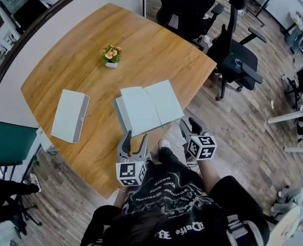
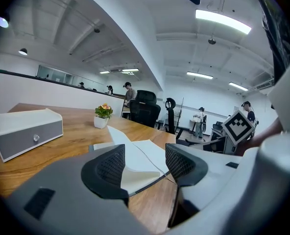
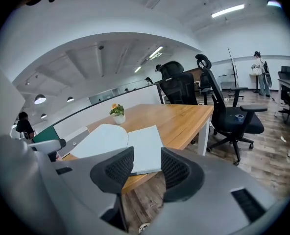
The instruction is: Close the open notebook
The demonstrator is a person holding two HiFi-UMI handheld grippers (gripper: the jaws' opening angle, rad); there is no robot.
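Note:
The open notebook (image 1: 149, 108) lies flat with pale blank pages near the front corner of the wooden table (image 1: 156, 55). My left gripper (image 1: 134, 137) hovers over the table just short of the notebook's near left corner. Its jaws are open and hold nothing. In the left gripper view the notebook (image 2: 150, 151) lies beyond the left gripper (image 2: 145, 166), with one page slightly lifted. My right gripper (image 1: 189, 124) hangs off the table's edge by the notebook's near right corner, jaws partly open and empty. In the right gripper view the notebook (image 3: 120, 138) lies ahead of the right gripper (image 3: 147, 169).
A grey box (image 1: 69, 116) lies on the table to the notebook's left. A small potted plant (image 1: 111, 55) stands farther back. Black office chairs (image 1: 233, 55) stand past the table's right corner, over the wood floor. A white partition borders the table's far left side.

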